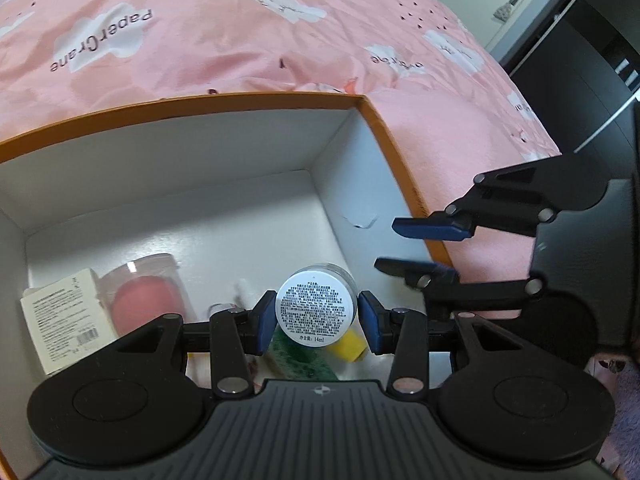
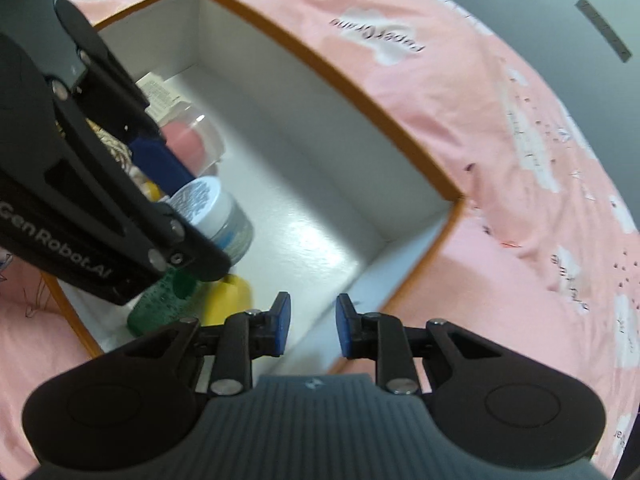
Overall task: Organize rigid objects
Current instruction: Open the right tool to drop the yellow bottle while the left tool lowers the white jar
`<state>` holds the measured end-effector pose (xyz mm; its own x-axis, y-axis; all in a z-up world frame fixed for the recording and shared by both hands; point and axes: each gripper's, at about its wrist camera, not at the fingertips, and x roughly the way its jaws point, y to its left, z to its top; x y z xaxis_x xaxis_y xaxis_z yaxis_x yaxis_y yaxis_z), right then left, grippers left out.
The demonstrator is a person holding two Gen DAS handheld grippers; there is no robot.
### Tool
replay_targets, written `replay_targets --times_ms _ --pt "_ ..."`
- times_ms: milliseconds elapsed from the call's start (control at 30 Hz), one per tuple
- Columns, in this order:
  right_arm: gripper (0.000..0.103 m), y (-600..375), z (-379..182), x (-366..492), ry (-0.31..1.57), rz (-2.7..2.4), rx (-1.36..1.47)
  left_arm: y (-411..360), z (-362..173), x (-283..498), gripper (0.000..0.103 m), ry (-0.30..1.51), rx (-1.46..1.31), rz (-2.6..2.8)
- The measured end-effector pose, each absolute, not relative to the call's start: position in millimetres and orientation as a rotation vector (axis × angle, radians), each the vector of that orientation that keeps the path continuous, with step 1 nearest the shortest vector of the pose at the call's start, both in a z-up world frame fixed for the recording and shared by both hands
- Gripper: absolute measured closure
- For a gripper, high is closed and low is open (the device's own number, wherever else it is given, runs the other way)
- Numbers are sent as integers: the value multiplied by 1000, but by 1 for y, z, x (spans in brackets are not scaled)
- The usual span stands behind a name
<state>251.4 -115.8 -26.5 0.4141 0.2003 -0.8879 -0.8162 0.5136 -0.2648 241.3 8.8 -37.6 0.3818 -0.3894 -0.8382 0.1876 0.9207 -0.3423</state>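
My left gripper (image 1: 317, 314) is shut on a small round jar (image 1: 316, 309) with a white labelled base, held above the floor of an open orange-edged box (image 1: 376, 118). The jar also shows in the right wrist view (image 2: 218, 216), between the left gripper's blue pads. My right gripper (image 2: 310, 326) is open and empty, over the box's near right wall; it also shows in the left wrist view (image 1: 416, 248). In the box lie a clear tube with a pink sponge (image 1: 142, 296), a white carton (image 1: 60, 320), a green bottle (image 2: 160, 304) and a yellow item (image 2: 232, 300).
The box (image 2: 328, 76) sits on a bed with a pink cloud-print cover (image 1: 240, 40). The far half of the box floor (image 1: 220, 216) is bare white. A dark cabinet and a door (image 1: 580, 40) stand beyond the bed at right.
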Motion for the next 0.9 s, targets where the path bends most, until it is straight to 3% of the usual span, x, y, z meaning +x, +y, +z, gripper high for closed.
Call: replay_targets --times_ms 233,300,367,667,900 --pt "86 -139 -3 244 869 715 -652 -9 -41 238 54 1145 -156 -399" --pt "78 -147 4 238 851 694 -607 -11 -44 238 54 1160 -159 -404" --pt "78 -160 10 238 833 635 -546 -16 -46 237 54 1171 -138 -412" --pt "76 -199 -1 248 944 470 -179 -42 -68 243 54 1267 -141 -429" --pt "73 -202 -9 243 966 442 -117 -43 -78 251 54 1306 -152 -351"
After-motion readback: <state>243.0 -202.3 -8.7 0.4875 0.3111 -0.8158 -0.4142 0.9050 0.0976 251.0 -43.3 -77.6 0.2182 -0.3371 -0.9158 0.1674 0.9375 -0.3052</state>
